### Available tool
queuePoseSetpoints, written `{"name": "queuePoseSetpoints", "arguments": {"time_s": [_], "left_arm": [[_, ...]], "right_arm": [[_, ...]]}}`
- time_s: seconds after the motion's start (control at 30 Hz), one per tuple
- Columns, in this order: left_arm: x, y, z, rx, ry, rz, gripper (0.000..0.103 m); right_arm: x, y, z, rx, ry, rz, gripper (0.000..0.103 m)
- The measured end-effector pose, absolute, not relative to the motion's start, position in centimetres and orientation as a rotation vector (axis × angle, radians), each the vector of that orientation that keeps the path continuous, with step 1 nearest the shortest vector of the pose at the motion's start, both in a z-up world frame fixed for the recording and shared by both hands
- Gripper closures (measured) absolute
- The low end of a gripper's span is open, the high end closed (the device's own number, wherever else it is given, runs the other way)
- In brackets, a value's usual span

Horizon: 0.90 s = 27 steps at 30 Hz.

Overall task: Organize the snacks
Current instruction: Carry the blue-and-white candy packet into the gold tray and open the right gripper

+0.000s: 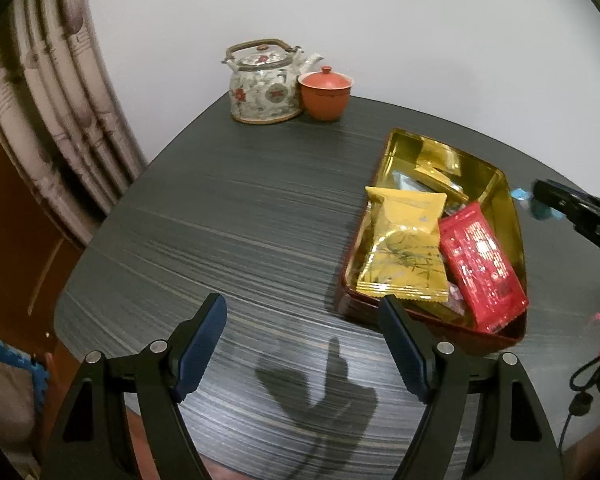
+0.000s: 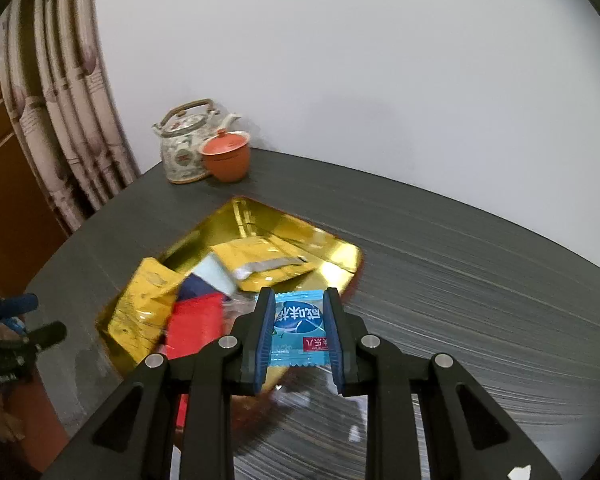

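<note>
Blue candy packet (image 2: 299, 330) sits clamped between the right gripper (image 2: 299, 340) fingers above the gold tray (image 2: 340, 256) edge; left gripper (image 1: 302, 346) gapes apart.

1. The left gripper (image 1: 302, 344) has matte black arms with triangular cut-outs and round silver screws.
2. Its fingers (image 1: 202, 346) carry dark blue ribbed pads.
3. The right gripper (image 2: 299, 330) is built alike: black frame, silver screws, blue ribbed pads (image 2: 263, 342).
</note>
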<state>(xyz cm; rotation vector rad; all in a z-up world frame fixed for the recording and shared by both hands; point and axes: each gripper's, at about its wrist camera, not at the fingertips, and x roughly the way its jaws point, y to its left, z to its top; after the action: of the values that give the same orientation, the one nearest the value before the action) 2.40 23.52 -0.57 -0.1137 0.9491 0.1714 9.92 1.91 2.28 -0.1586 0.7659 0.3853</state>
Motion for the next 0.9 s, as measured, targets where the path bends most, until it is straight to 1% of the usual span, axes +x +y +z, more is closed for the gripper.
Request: {"name": "queuePoseSetpoints", "arguments": {"time_s": [0.3,0.9], "left_arm": [[2.5,23.2,-0.5,-0.107,0.952,0.159,0.025],[2.5,22.8,-0.7,-0.097,0.959,0.148,0.024]], "right_arm": [[10.8,5.3,0.5,-0.175,0.786,0.408,0.081],[12.9,6.3,-3.0,-0.211,0.852,0.371,0.083]]}}
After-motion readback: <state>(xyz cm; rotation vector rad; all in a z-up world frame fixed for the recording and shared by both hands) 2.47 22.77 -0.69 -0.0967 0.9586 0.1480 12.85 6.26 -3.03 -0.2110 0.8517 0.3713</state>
